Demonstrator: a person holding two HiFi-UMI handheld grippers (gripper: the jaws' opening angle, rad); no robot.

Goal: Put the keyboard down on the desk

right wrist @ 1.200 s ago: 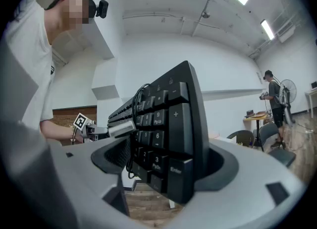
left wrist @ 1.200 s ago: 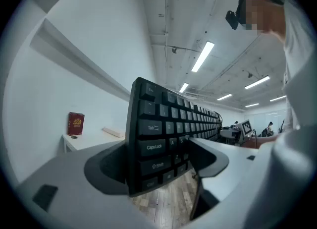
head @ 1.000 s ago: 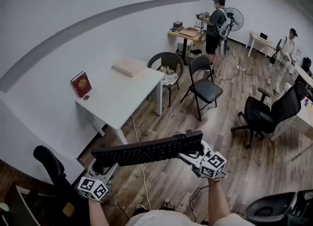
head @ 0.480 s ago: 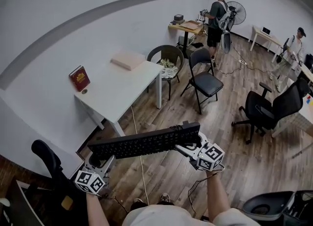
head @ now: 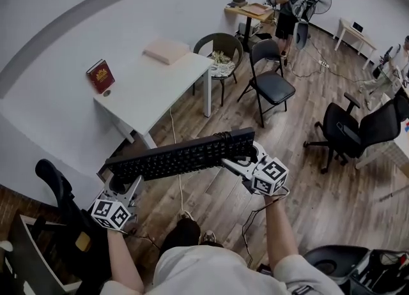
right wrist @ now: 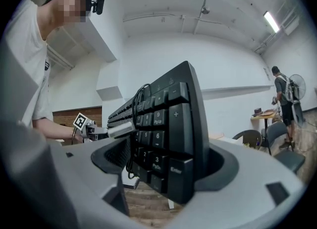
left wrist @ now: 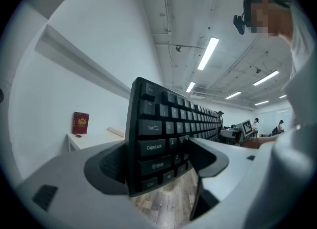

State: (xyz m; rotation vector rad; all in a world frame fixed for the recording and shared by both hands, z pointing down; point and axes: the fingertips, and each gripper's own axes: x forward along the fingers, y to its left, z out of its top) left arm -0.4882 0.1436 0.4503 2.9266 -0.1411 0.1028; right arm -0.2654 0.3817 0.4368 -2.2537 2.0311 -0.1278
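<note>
Since a second ago, the keyboard has been moving up the head view and getting closer to the white desk. The desk is now sitting higher and more to the left in the picture.

At the lower left of the frame, the left gripper is squeezing the left end of the keyboard, by the Caps Lock and Shift keys. Its two jaws are pressing on the top and bottom sides. In the middle of the frame, the keyboard is hanging in the air over the wood floor, nearly flat. It is not over the desk yet. Just right of the middle, the right gripper is clamping the other end, by the number keys.

I think this is the carrying step. The setting-down step is not starting yet.

Next, the keyboard needs to go forward until it is over a bare part of the desk, between the red book and the flat tan box. Both ends should be coming down together so it is staying flat. Then both grippers can be letting go.
</note>
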